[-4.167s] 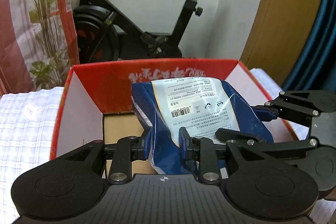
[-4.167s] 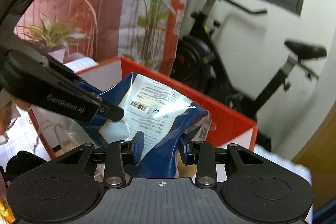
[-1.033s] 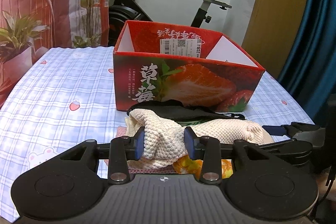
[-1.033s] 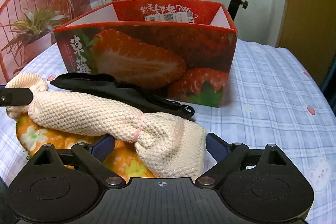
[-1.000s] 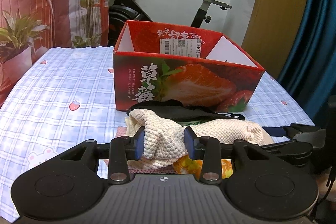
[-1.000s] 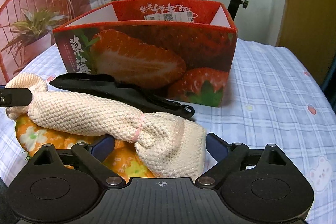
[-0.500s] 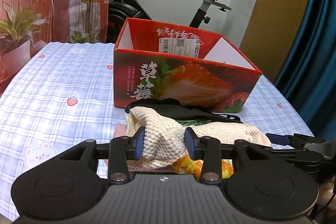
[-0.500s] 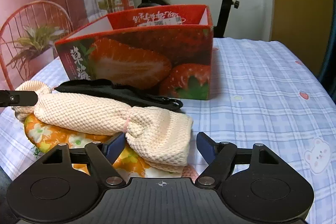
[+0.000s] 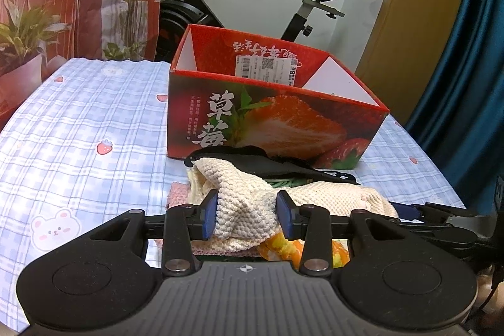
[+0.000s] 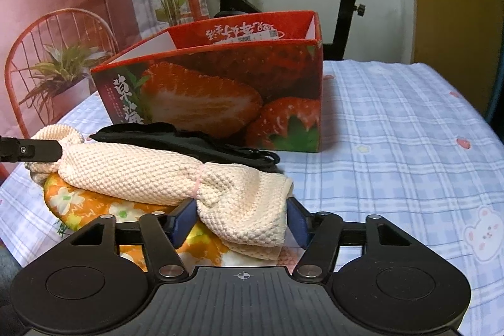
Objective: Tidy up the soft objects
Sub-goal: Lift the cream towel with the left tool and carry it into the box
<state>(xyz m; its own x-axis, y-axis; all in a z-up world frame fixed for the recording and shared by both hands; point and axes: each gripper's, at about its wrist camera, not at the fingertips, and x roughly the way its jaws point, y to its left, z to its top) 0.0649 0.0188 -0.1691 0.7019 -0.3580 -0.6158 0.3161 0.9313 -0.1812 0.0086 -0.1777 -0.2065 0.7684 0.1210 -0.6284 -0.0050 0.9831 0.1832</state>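
Checked tablecloth (image 9: 78,128) covers your table; left gripper (image 9: 247,218) fingers pinch 1 end of the cream knit cloth (image 10: 151,175), and right gripper (image 10: 241,224) fingers, just closing, squeeze the other.

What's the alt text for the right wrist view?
The right gripper has just been closing on the near end of a cream knitted cloth, its blue pads at the cloth's sides. The cloth lies on an orange flowered cloth, with a black strap and a strawberry box behind, on a checked tablecloth.
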